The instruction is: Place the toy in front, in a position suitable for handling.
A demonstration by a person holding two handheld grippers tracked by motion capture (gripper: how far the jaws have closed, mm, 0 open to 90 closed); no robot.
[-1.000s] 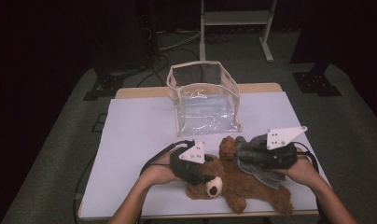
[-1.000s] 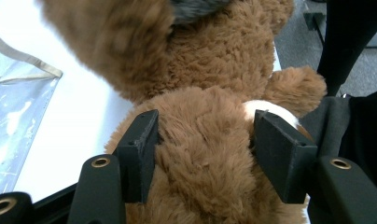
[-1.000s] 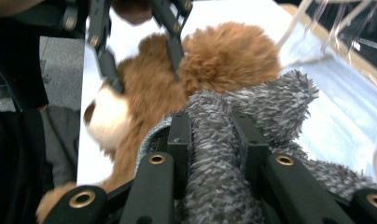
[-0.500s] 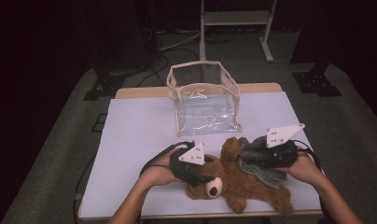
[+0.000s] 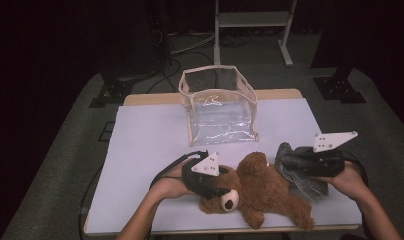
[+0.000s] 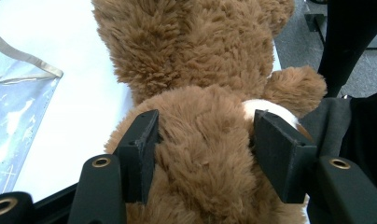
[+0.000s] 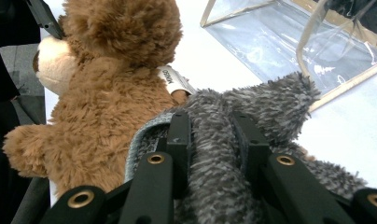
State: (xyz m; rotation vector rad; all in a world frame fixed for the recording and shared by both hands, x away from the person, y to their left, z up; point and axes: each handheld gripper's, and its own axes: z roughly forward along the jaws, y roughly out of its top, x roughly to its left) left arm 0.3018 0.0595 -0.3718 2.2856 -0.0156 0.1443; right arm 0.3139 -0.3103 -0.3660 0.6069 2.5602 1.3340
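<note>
Lying on its back near the front edge of the table (image 5: 140,150), the brown teddy bear (image 5: 260,192) has its head toward the left and its legs toward the front right corner. The left gripper (image 5: 215,187) is closed on the bear's head: in the left gripper view its two black jaws stand about half open and press into the fur on both sides of the head (image 6: 203,154). The right gripper (image 5: 290,162) is beside the bear's body, toward the right edge of the table, and it holds a grey fuzzy cloth (image 5: 302,172). In the right gripper view the jaws are narrow and squeeze a thick fold of this cloth (image 7: 214,154) between them; the rest of the cloth hangs down and touches the bear's side. A clear plastic bag (image 5: 220,107) with a beige rim stands open behind the bear, near the middle of the back edge of the table. The bag is apart from both grippers.
</note>
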